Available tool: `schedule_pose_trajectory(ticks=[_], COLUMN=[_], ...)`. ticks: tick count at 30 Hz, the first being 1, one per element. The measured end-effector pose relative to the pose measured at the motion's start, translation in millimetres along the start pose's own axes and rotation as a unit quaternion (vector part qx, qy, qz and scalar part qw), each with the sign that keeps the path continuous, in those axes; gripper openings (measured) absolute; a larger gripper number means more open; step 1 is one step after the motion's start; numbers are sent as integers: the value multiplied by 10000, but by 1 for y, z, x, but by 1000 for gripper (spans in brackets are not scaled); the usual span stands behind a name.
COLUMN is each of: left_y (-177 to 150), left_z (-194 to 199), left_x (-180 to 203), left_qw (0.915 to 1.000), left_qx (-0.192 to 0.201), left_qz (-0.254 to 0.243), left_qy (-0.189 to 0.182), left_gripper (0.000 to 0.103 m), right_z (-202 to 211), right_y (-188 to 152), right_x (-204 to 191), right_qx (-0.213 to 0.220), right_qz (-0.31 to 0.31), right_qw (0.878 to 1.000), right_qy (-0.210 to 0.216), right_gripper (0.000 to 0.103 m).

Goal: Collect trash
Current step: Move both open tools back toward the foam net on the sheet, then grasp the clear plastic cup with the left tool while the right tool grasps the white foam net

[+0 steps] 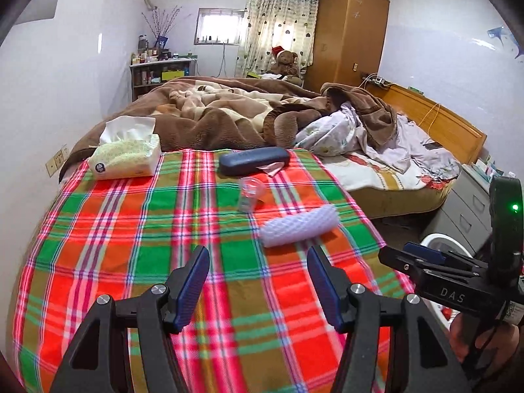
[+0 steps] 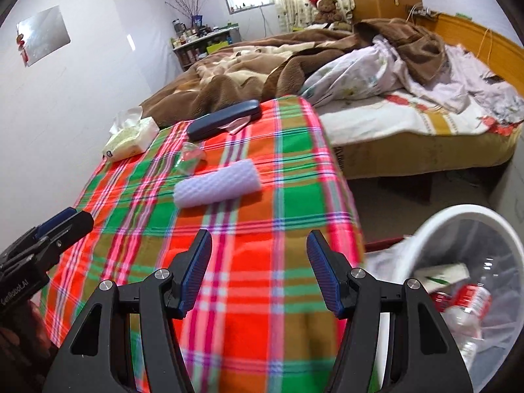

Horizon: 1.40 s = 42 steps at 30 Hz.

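Note:
A white foam net sleeve point(image 1: 300, 226) point(image 2: 217, 183) lies on the plaid cloth point(image 1: 163, 245) point(image 2: 278, 262). A clear plastic cup point(image 1: 250, 193) point(image 2: 191, 160) lies on its side just beyond it. My left gripper point(image 1: 258, 281) is open and empty, a little short of the foam sleeve. My right gripper point(image 2: 258, 271) is open and empty over the cloth's right part; it also shows in the left wrist view point(image 1: 422, 255). A white trash bin point(image 2: 465, 226) with a clear liner holds plastic bottles point(image 2: 468, 301) and a carton, low at the right.
A dark glasses case point(image 1: 253, 160) point(image 2: 224, 119) and a tissue pack point(image 1: 126, 157) point(image 2: 134, 137) lie at the far end of the cloth. Behind is a bed with brown blankets point(image 1: 229, 108). A grey drawer cabinet point(image 1: 471, 209) stands right.

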<state>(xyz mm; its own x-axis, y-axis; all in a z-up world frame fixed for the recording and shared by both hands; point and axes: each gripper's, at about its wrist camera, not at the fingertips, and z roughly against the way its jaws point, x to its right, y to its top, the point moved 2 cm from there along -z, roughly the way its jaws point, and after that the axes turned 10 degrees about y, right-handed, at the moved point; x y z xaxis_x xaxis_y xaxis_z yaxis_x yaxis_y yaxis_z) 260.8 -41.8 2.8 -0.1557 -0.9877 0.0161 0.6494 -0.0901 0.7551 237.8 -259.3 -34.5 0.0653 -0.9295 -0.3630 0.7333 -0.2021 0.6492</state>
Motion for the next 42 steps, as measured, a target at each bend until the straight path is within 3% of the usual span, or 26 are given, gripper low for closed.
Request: schedule_pose_trajectory(ticks=[11,19,25,29,40,42], left_y=[23,40,48,53,58,59], left_z=[-51,-90,-119,-137,-176,-180], left_x=[-24,-29,-24,-18,5,8], left_qw=[9999,9992,9981,9971,9941,9937], left_qx=[-139,-337,-521,-626,-823,-850], left_qz=[-79,-83,-121,-184,-368,-386], left_qy=[-49,-178,-305,-393,-611,-616], left_gripper=[62,62,62,62,62,57], right_z=[-50,-84,-97,-96,-93,-94], right_y=[26,36,44,50,62,63], right_x=[-3,2,1,2,17,18], right_qx=[-138,-356,-441,-452,-387,-383], right_qz=[-638,-1024,-942,-802,-549,-535], right_qw=[9972,9940,9945,9957,9977,9978], right_qy=[363,162,140,116,-119,-110], right_gripper=[62,62,37,27,24,24])
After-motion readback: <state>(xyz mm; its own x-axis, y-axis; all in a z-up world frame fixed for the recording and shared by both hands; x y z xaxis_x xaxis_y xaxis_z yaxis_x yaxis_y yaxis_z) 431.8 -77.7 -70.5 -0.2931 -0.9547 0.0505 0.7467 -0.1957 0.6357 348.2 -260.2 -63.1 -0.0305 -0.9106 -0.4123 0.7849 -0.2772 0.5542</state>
